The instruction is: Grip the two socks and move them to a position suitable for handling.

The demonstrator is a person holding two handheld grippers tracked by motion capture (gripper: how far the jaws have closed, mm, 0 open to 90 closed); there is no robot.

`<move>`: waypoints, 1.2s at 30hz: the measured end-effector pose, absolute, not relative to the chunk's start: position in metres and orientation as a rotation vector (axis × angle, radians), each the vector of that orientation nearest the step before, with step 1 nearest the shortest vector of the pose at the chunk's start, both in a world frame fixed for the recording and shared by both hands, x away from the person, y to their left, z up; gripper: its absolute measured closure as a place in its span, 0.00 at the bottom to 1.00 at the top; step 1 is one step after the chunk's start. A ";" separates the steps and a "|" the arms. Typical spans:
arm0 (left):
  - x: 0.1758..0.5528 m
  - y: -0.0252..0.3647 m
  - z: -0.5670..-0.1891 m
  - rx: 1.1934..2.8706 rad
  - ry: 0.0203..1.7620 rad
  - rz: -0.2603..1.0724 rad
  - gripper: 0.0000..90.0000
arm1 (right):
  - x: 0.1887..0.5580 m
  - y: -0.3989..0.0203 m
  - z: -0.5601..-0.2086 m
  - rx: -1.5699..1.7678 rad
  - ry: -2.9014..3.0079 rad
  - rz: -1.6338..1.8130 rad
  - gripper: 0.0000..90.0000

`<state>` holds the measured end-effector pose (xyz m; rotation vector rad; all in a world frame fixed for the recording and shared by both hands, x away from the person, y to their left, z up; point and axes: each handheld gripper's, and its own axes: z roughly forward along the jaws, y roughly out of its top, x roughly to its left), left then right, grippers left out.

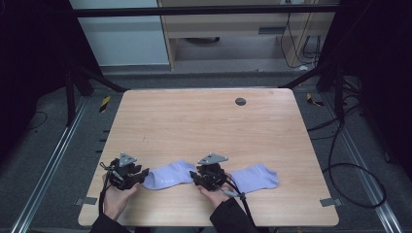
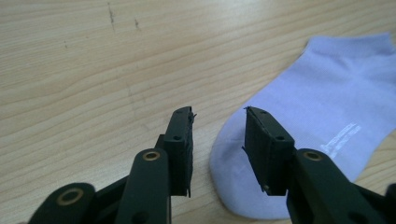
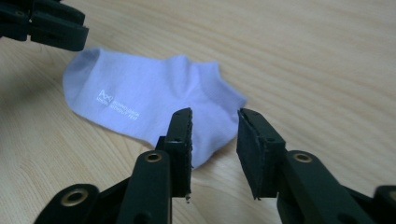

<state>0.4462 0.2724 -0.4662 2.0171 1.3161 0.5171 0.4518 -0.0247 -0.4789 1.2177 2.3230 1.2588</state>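
High view: wooden surface (image 1: 209,121), two pale lilac socks lying flat near the person's edge, a tool at each.
Left sock (image 1: 170,175): flat between the two tools; toe end toward the left tool, other end toward the right tool.
Right sock (image 1: 255,177): flat, to the right of the right tool, just beside it.
Left tool (image 1: 142,176): held in the left hand (image 1: 115,196), low over the surface at the toe end of the left sock.
Left tool state: jaws part-way open, nothing between the pads.
Left gripper view: left sock (image 2: 322,116) on the right of the frame; rounded toe lies just under and past the right-side finger (image 2: 261,144); left-side finger over bare wood; gap between the fingers shows wood and the sock edge. White print on the sock near the right-side finger.
Right tool (image 1: 194,176): held in the right hand (image 1: 214,194), between the two socks, tips toward the left sock.
Right tool state: jaws part-way open, gripping nothing.
Right gripper view: left sock (image 3: 149,105) lies ahead, its near end reaching in behind the left-side finger (image 3: 180,140); the open gap shows bare wood. White logo and lettering on the sock. Left tool (image 3: 44,23) shows at top left, over the sock's far end.
Contact: cannot tell whether either tool touches the sock; no pad presses on it.
Other: dark round grommet (image 1: 240,101) at the far side of the surface; cables on the floor to the right.
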 end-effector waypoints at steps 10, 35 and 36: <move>0.438 0.257 -0.451 1.945 1.252 0.470 0.58 | 0.455 -0.082 -0.456 1.244 2.243 1.252 0.57; 0.437 0.134 -0.443 2.066 1.012 0.365 0.56 | 0.423 -0.241 -0.460 1.438 2.041 1.088 0.52; 0.438 0.129 -0.443 2.070 1.003 0.357 0.56 | 0.424 -0.243 -0.462 1.439 2.044 1.078 0.53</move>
